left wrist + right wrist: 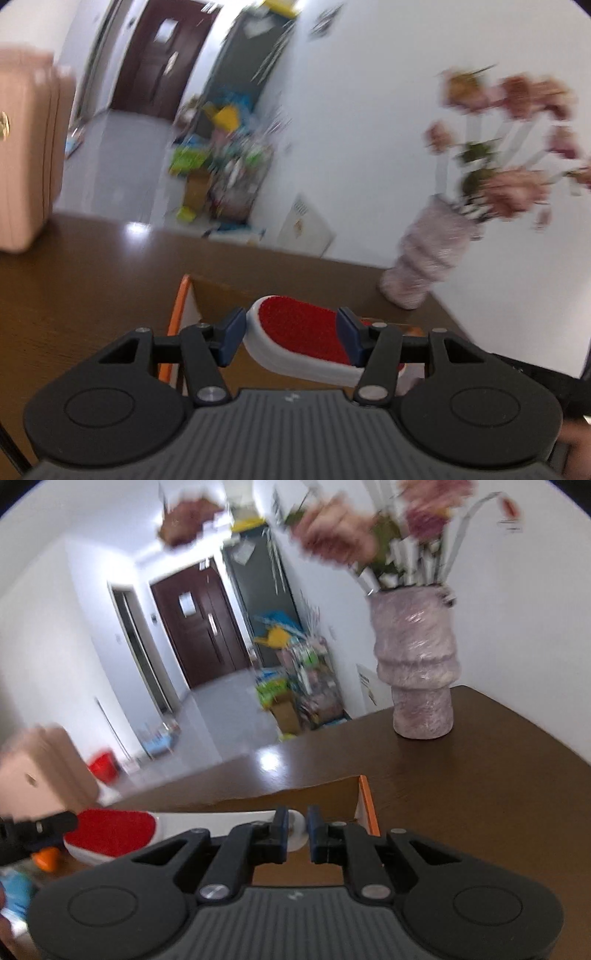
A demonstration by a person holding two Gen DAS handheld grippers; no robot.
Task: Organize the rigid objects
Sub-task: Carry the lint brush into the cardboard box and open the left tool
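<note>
A lint brush with a white body and a red pad (295,325) is held in the air by both grippers. My left gripper (291,338) is shut across its wide red head, the blue pads pressing on both sides. In the right wrist view the same brush (114,830) stretches to the left, and my right gripper (297,830) is shut on the round end of its white handle (297,834). The brush hangs over an open cardboard box (221,295) with an orange-edged flap (367,805) on the brown table (74,288).
A pale pink vase (417,672) with dried flowers (509,147) stands near the table's far corner by the white wall. A pink case (26,155) sits at the table's left. Beyond the table's edge lie a hallway, a dark door (199,624) and a cluttered shelf (221,158).
</note>
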